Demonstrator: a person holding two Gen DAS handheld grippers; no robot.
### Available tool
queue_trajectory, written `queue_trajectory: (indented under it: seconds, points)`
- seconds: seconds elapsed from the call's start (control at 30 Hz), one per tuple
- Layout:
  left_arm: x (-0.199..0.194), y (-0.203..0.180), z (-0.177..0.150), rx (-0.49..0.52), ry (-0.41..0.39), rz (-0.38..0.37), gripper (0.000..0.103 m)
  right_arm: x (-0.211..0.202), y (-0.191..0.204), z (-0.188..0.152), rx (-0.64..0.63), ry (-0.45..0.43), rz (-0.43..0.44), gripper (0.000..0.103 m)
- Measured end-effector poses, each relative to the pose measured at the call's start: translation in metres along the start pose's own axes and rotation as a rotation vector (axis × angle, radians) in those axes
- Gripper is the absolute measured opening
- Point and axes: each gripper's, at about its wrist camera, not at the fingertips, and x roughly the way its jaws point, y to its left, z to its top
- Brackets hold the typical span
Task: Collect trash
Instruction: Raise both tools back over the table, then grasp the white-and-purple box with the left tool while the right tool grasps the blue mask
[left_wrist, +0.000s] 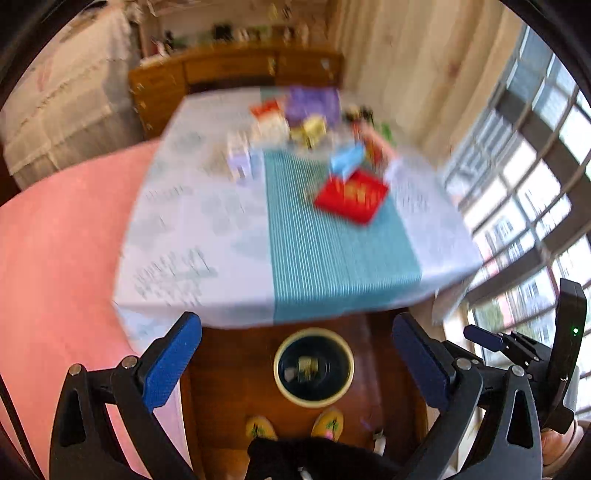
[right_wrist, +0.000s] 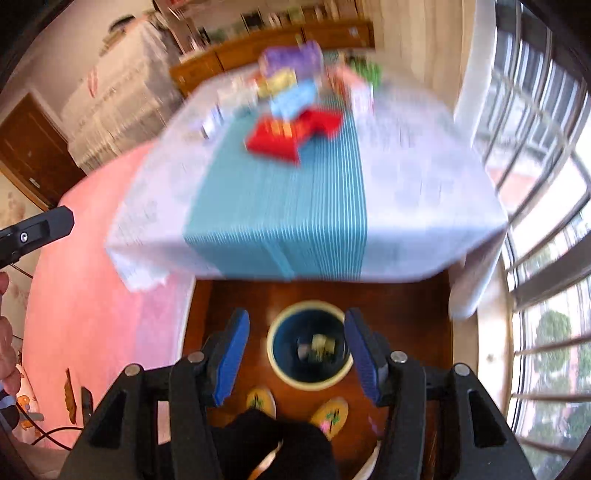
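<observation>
Two grippers, left gripper (left_wrist: 297, 360) and right gripper (right_wrist: 295, 354), hang wide open and empty above one round cream-rimmed dark bin (left_wrist: 314, 367) on the brown wooden floor; a few scraps lie inside, too blurred to count. At twelve o'clock, one cloth-covered surface (left_wrist: 207, 221) carries one red flat packet (left_wrist: 351, 195) and a smeared, uncountable cluster of boxes. Two patterned slippers (left_wrist: 328, 424) show at six o'clock, partly cut off.

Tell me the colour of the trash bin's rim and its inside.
The trash bin has a cream rim and dark blue inside, clearest in the left wrist view.

Black gripper (left_wrist: 297, 354), blue fingers (left_wrist: 171, 363)
</observation>
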Motion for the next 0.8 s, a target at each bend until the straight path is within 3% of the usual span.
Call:
queue_trajectory:
  seconds: [0.23,0.4,0.67,0.8]
  points:
    - [-0.043,-0.001,0.045,-0.041,-0.122,0.054,0.102,-0.041,0.011,0.061,-0.082,-0.15,0.027,0.054]
    - [-0.047,0.005,0.066,-0.07,-0.143,0.076,0.102,-0.039,0.025,0.1,-0.101,-0.18,0.04,0.054]
    - [0.005,0.041,0.116,-0.091,-0.085,0.067,0.102,0.001,0.046,0.173,-0.08,-0.166,0.001,0.054]
    - [0.06,0.07,0.154,-0.093,0.005,0.028,0.1,0.036,0.047,0.209,-0.012,-0.127,-0.041,0.054]
